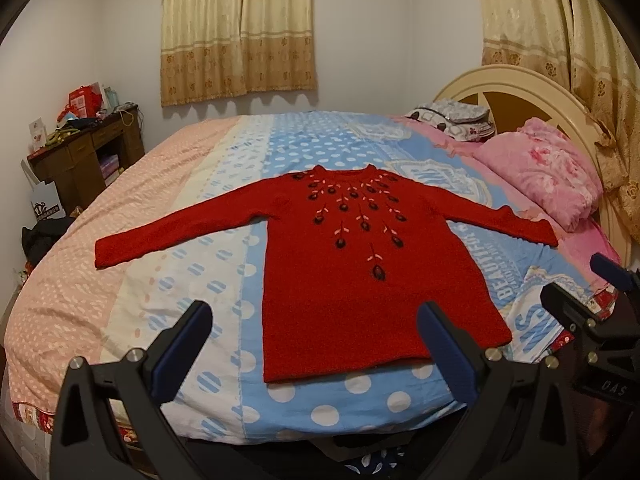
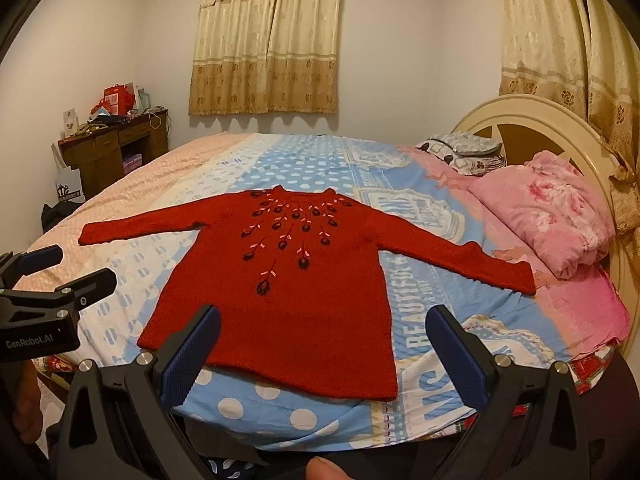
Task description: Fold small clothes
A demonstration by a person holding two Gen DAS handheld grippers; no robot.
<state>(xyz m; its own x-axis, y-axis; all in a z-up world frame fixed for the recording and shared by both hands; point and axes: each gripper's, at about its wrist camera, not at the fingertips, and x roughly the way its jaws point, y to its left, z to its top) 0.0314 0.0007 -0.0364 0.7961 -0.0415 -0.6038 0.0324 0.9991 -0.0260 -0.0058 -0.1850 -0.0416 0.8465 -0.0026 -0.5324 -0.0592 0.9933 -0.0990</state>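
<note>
Sweater, red with dark flowers on the chest, is lying flat and face up on the bed in the left wrist view. Both sleeves are stretching out to the sides and the bottom edge is pointing toward the camera. No part is folded yet, so I think the folding is just about to begin and all of it is left to do. The left tool is hanging wide open just above the near edge of the bed, holding nothing. The right tool is peeking in at the right side, also holding nothing. A pink pillow is sitting by the cream headboard. A brown desk with clutter on top is standing in the far left corner, and yellow curtains are hanging on the wall.

In the right wrist view the sweater is lying the same way, spread out and unfolded. The right tool is wide open and empty, hanging near the bottom edge of the sweater. The left tool is showing at the left, open and empty too. The bed sheet is blue with white dots, pink on both sides.
</note>
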